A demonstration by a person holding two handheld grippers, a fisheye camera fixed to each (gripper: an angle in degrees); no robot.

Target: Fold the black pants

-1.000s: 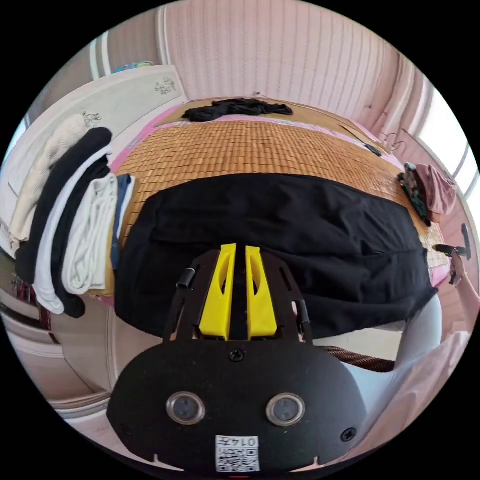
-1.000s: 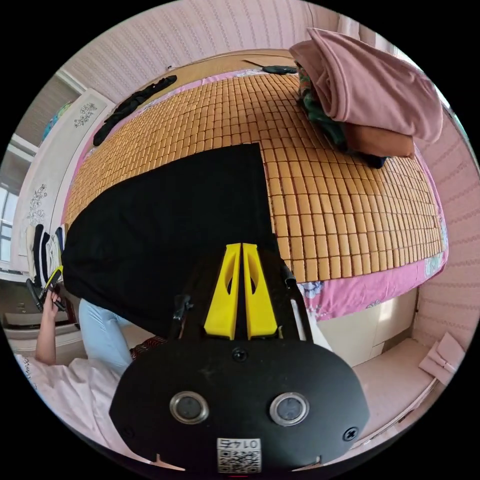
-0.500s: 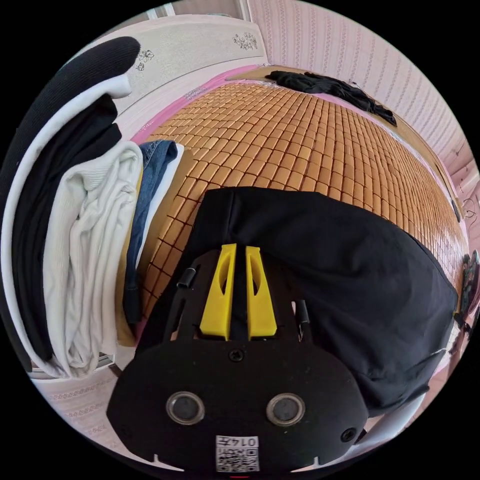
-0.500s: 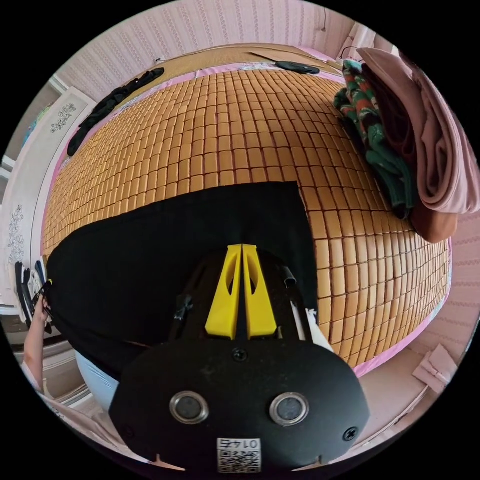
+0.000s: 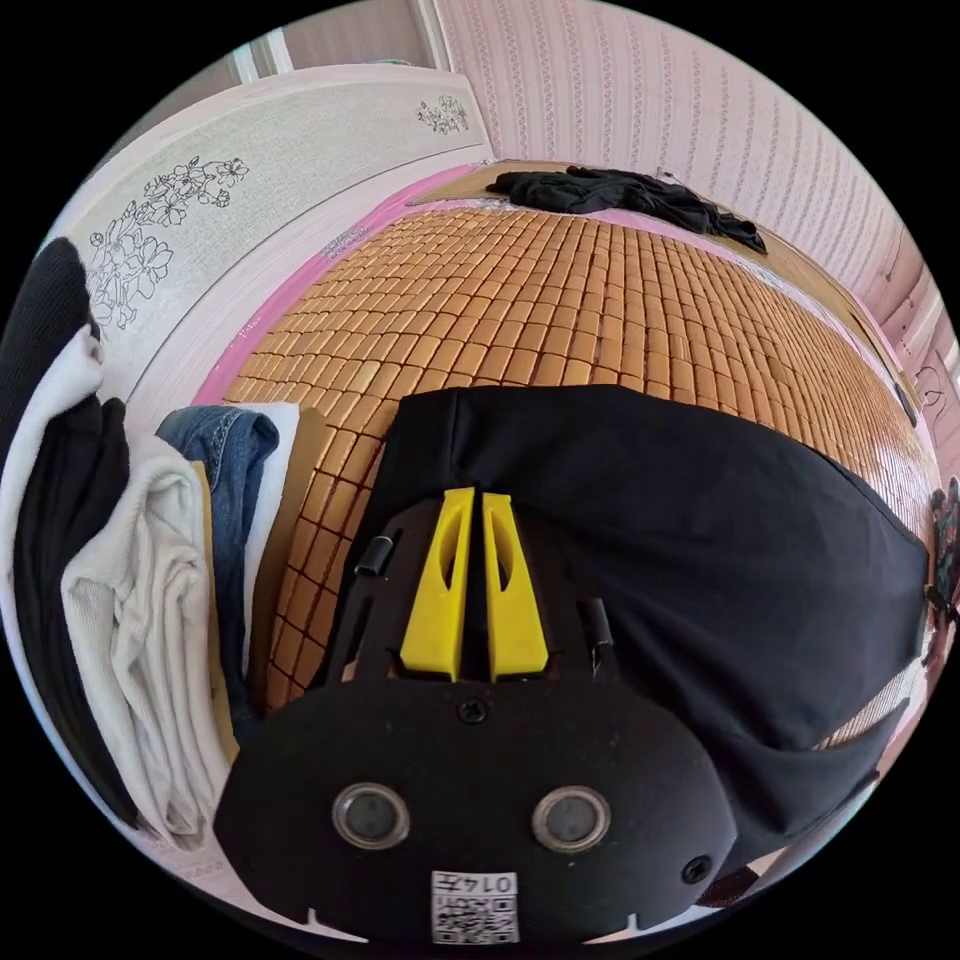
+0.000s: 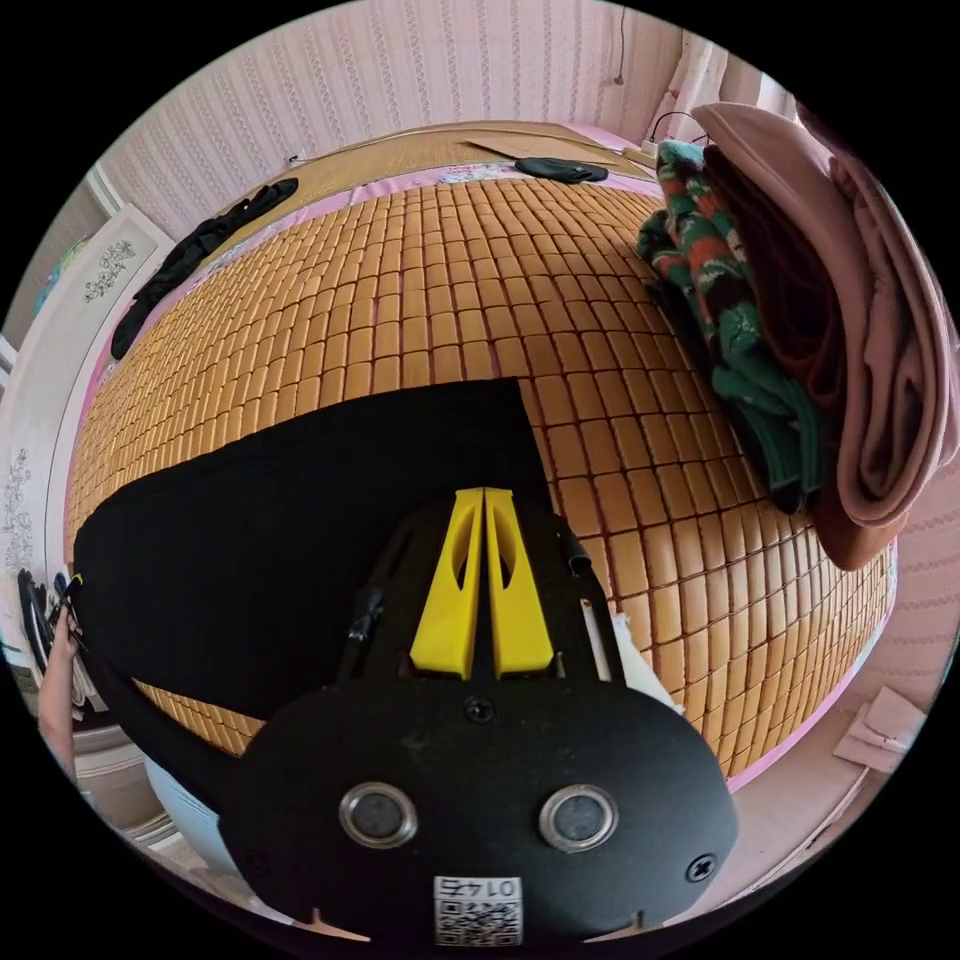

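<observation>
The black pants [image 5: 700, 540] lie spread across a bamboo mat [image 5: 520, 300] on a bed. In the left gripper view, my left gripper [image 5: 472, 495] is shut on the pants' edge at one end, with black cloth between its yellow jaws. In the right gripper view, my right gripper [image 6: 484, 492] is shut on the other end of the black pants [image 6: 280, 540], near their square corner. The cloth stretches flat between the two grippers. A strip of the mat [image 6: 190, 715] shows under the pants' near edge. A person's hand [image 6: 55, 655] is at the far left edge.
A stack of folded clothes [image 5: 140, 580] stands close on the left of my left gripper, below a white flowered headboard [image 5: 250, 200]. A pile of pink and green clothes [image 6: 800, 330] sits right of my right gripper. A loose black garment [image 5: 620, 190] lies at the mat's far side.
Both grippers have carried the pants further onto the bed. The near edge, which hung over the bed's side, now rests on the mat. Both stay shut.
</observation>
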